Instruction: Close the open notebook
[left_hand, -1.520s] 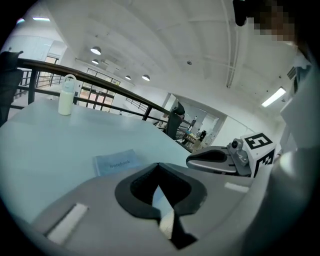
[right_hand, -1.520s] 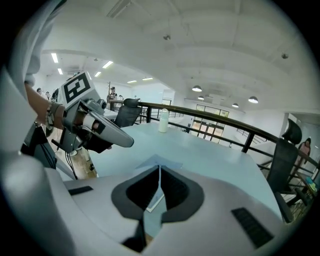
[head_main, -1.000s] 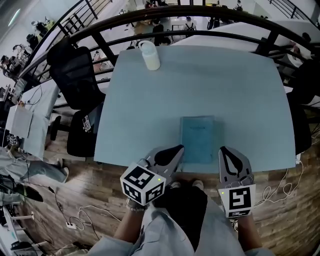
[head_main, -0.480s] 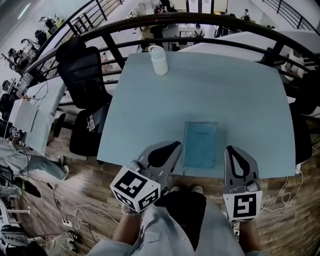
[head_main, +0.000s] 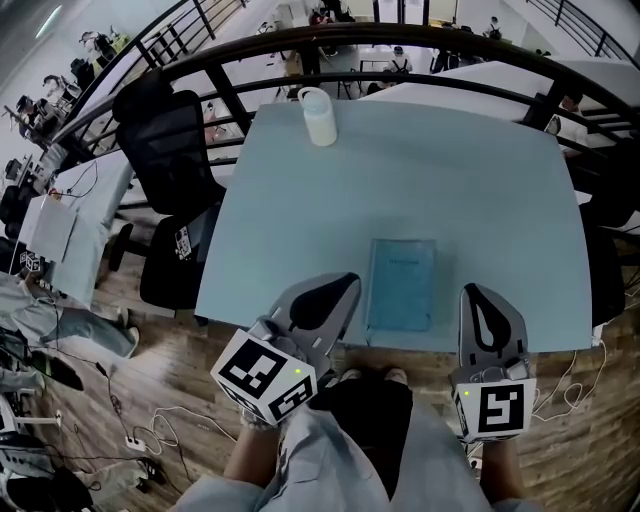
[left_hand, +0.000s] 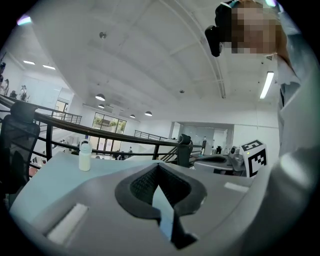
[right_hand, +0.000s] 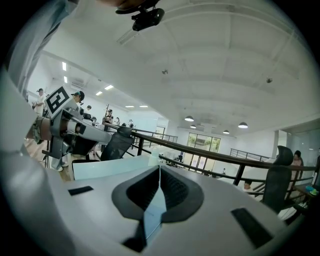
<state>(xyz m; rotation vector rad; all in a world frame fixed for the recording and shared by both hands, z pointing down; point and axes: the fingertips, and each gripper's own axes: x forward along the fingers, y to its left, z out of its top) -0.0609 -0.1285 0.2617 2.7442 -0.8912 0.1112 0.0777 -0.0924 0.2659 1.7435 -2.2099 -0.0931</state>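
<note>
Seeing now: I have the notebook (head_main: 401, 285) shut and lying flat, teal cover up, with a faint line of print near its far end that I cannot read.
Notebook place: at 6 o'clock on the pale blue table (head_main: 430, 170), its near end close to the table's near edge, its long sides running away from me.
Left gripper (head_main: 345, 284): at 8 o'clock from the notebook, beside it and not touching; jaws pressed together with nothing between them.
Right gripper (head_main: 483, 293): at 4 o'clock from the notebook, apart from it; jaws also closed on nothing.
Bottle (head_main: 319, 117): white, upright, at 11 o'clock by the table's far edge; I cannot tell what it holds.
Chair (head_main: 165, 150): black, at 9 o'clock off the table.
</note>
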